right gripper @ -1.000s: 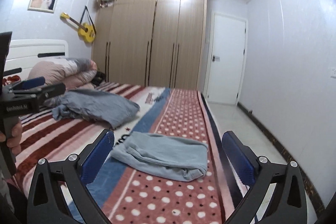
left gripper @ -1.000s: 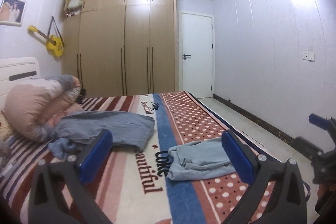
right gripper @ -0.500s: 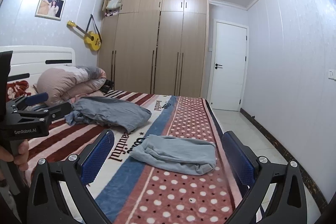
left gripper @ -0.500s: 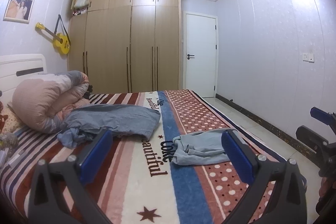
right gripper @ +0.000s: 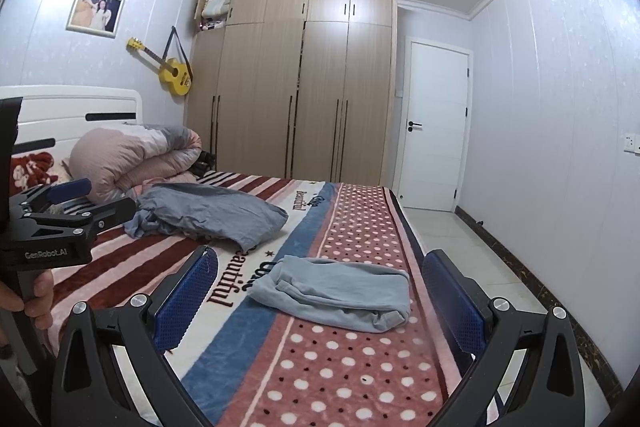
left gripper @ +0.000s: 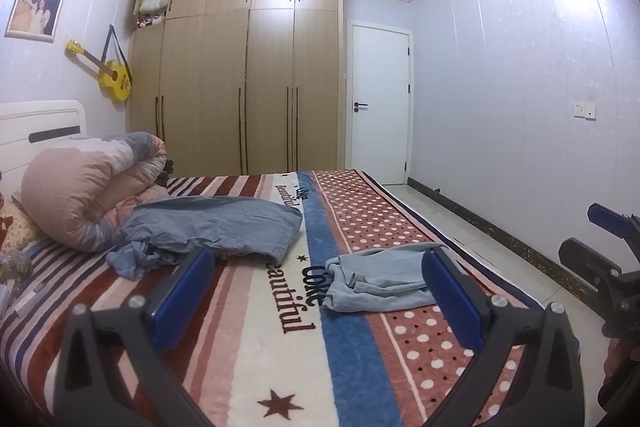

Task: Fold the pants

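Light blue folded pants (left gripper: 376, 281) lie on the bed's dotted part, seen also in the right wrist view (right gripper: 340, 293). A second, darker grey-blue garment (left gripper: 212, 227) lies crumpled farther back by the rolled duvet; it also shows in the right wrist view (right gripper: 208, 213). My left gripper (left gripper: 316, 301) is open and empty, held above the near bed, away from both garments. My right gripper (right gripper: 316, 301) is open and empty, above the bed's near edge, short of the folded pants. Each gripper shows at the edge of the other's view.
A striped and dotted blanket (left gripper: 280, 347) covers the bed. A rolled pink duvet (left gripper: 84, 187) lies by the white headboard (right gripper: 80, 107). A wardrobe (left gripper: 248, 75), a white door (left gripper: 380, 103) and tiled floor (right gripper: 480, 259) lie beyond.
Both grippers have pulled back and tilted up from the bed. The garments look smaller and lower in the views. Nothing was taken hold of.
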The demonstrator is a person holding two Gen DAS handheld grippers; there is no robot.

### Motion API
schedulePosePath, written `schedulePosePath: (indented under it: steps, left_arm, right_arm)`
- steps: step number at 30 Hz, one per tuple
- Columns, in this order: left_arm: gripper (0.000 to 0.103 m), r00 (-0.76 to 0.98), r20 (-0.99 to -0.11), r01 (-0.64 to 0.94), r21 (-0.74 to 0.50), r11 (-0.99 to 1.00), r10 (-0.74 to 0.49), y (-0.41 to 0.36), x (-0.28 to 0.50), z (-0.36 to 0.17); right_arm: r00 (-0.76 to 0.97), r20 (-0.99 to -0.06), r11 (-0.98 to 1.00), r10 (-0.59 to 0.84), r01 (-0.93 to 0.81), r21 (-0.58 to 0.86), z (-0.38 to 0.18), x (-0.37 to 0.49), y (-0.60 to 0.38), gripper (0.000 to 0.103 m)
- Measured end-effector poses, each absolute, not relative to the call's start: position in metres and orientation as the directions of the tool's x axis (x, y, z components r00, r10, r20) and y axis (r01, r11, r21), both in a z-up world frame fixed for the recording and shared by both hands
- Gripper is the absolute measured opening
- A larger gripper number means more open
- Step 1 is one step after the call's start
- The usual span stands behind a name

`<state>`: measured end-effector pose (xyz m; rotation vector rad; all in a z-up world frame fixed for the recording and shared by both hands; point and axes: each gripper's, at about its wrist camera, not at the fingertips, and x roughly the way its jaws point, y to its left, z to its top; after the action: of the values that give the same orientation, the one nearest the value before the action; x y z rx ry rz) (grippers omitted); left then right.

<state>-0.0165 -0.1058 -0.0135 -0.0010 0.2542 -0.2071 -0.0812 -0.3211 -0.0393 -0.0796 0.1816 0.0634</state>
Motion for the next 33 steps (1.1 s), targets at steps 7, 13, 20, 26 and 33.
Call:
schedulePosePath:
  steps: [7, 13, 20, 26, 33]
  left_arm:
    - [0.102, 0.947, -0.247, 0.205, -0.031, 0.978, -0.206, -0.1041, -0.0183, -0.0132]
    - [0.102, 0.946, -0.249, 0.205, -0.029, 0.978, -0.206, -0.1044, -0.0183, -0.0134]
    - [0.102, 0.946, -0.249, 0.205, -0.03, 0.978, -0.205, -0.1038, -0.0179, -0.0131]
    - [0.102, 0.945, -0.252, 0.207, -0.03, 0.978, -0.208, -0.1041, -0.0179, -0.0139]
    - [0.102, 0.944, -0.255, 0.21, -0.031, 0.977, -0.211, -0.1038, -0.0176, -0.0144]
  right_arm:
    - [0.983, -0.176, 0.996, 0.047, -0.06, -0.068, -0.0367, -0.0849, -0.3208, 0.102]
    - [0.983, -0.177, 0.996, 0.04, -0.053, -0.067, -0.0364, -0.0863, -0.3219, 0.102]
    - [0.984, -0.173, 0.996, 0.038, -0.051, -0.068, -0.0364, -0.086, -0.3224, 0.102]
    - [0.985, -0.171, 0.997, 0.036, -0.048, -0.062, -0.0357, -0.0876, -0.3229, 0.102]
    - [0.985, -0.167, 0.997, 0.031, -0.041, -0.058, -0.0345, -0.0902, -0.3233, 0.102]
